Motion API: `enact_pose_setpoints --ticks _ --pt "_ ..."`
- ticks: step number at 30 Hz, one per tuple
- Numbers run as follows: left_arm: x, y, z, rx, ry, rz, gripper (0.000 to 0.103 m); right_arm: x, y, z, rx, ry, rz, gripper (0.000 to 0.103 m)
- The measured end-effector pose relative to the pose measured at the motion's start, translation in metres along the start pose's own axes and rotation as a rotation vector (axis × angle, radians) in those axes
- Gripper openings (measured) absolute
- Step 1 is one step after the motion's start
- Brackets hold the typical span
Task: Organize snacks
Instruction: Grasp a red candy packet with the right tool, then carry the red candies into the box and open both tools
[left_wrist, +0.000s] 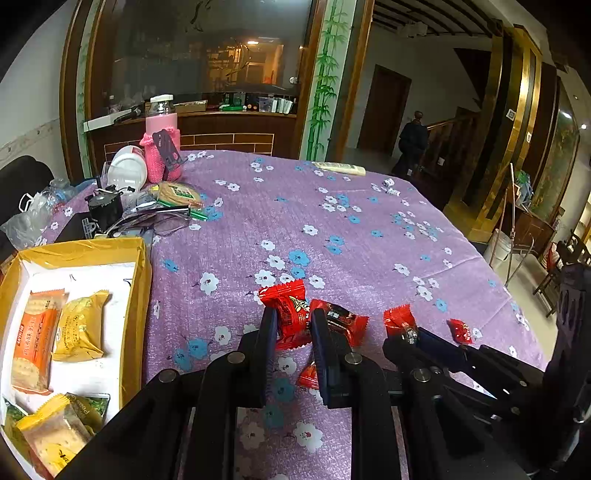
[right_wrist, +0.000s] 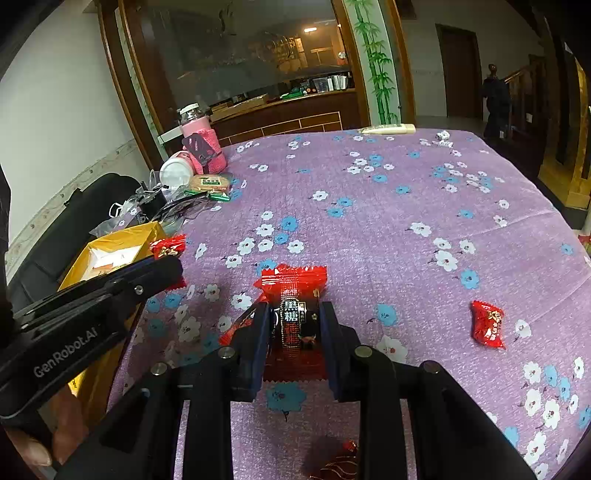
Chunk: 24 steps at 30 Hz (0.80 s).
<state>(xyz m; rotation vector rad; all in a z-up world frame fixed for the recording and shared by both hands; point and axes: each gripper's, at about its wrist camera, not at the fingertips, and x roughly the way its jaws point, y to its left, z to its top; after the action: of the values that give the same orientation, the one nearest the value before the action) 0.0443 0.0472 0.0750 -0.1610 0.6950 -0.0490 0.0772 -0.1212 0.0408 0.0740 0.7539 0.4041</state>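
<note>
2 tongs (left_wrist: 293, 325) (right_wrist: 293, 321) each grip a red candy (left_wrist: 290, 314) (right_wrist: 295, 314), long axis pointing far; open surface (left_wrist: 369, 229) beyond, yellow box (left_wrist: 138, 295) left.

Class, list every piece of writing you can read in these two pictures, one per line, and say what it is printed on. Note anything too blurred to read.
"GenRobot.AI": on the side of the left hand-held gripper.
"黑糖": on the red and black candy wrapper held in the right hand-held gripper.
Too small or blurred to read: the orange biscuit packet, the yellow packet in the yellow box, and the loose red candy.
</note>
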Motion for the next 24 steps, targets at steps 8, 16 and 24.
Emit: enact_pose_setpoints --ticks 8,16,24 --pt "-0.023 -0.006 -0.007 0.022 -0.016 -0.004 0.018 -0.004 -0.006 0.000 0.046 -0.009 -0.017 0.025" --pt "-0.063 0.024 -0.016 -0.007 -0.059 0.018 0.018 -0.029 0.022 -0.007 0.026 -0.022 0.029 0.026" --pt "-0.096 0.079 -0.022 -0.095 -0.110 0.062 0.019 -0.037 0.070 -0.013 -0.030 0.003 0.127 0.026"
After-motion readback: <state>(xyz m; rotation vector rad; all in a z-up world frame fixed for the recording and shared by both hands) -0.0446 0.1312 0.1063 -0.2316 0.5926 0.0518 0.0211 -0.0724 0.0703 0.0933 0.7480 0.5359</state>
